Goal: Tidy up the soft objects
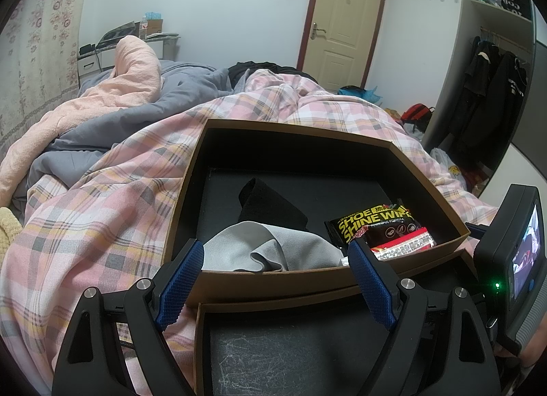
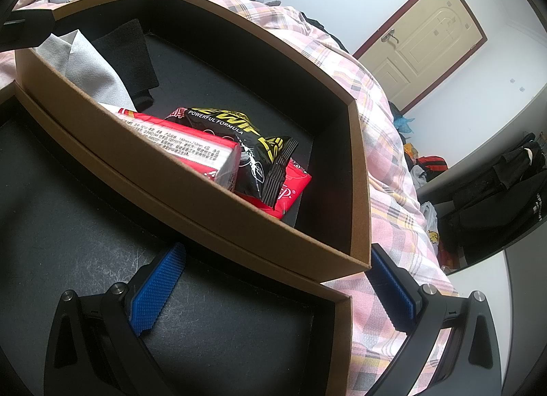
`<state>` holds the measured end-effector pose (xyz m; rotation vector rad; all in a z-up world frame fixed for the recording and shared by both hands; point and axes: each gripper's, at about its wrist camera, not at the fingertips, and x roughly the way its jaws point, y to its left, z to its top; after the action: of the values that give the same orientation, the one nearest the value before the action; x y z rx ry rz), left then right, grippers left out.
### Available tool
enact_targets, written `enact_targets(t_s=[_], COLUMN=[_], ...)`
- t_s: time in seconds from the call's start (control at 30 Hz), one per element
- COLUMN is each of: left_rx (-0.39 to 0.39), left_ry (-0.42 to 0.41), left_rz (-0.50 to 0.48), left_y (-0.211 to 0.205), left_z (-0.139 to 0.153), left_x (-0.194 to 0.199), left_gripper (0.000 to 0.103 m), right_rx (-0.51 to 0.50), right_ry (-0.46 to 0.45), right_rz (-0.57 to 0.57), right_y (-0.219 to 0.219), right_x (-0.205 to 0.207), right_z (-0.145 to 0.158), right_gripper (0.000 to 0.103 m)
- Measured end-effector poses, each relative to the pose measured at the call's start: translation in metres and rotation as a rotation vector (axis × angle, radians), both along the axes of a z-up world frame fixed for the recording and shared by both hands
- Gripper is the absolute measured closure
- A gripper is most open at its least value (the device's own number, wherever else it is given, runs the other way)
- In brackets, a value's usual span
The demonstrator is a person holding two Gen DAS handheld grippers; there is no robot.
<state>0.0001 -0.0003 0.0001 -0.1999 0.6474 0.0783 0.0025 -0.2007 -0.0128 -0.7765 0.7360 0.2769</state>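
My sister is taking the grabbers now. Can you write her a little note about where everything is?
Left gripper: open, holding nothing, hovering at the near wall of the brown box.
Right gripper: open, holding nothing, over the box lid lying in front of the box.
In the box: grey cloth, black sock, black shoe wipes pack, white-and-red tissue pack and a red packet underneath.
Done: those soft things are inside.
Left: probably tidy the cloth, which is crumpled against the wall, then put the lid on. No other loose items are visible.
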Motion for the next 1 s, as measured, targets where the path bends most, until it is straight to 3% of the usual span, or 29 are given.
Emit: enact_targets(t_s=[0.5,0.73,1.0], left_rx=[-0.032,-0.087,-0.181], left_ry=[-0.007,-0.020,-0.107], left_rz=[-0.010,-0.006,-0.008], left_y=[-0.001,0.009,0.024], left_z=[0.002,0.002,0.012], left_x=[0.000,-0.002,-0.013], left_gripper=[0.019,0.019,0.019], right_rx=[0.000,0.000,0.002], right_ry=[0.000,0.000,0.000], right_rz=[0.000,0.000,0.000], right_y=[0.000,0.000,0.000], right_x=[0.000,0.000,0.000], right_z=[0.000,0.000,0.000], right_gripper=[0.001,0.001,0.001])
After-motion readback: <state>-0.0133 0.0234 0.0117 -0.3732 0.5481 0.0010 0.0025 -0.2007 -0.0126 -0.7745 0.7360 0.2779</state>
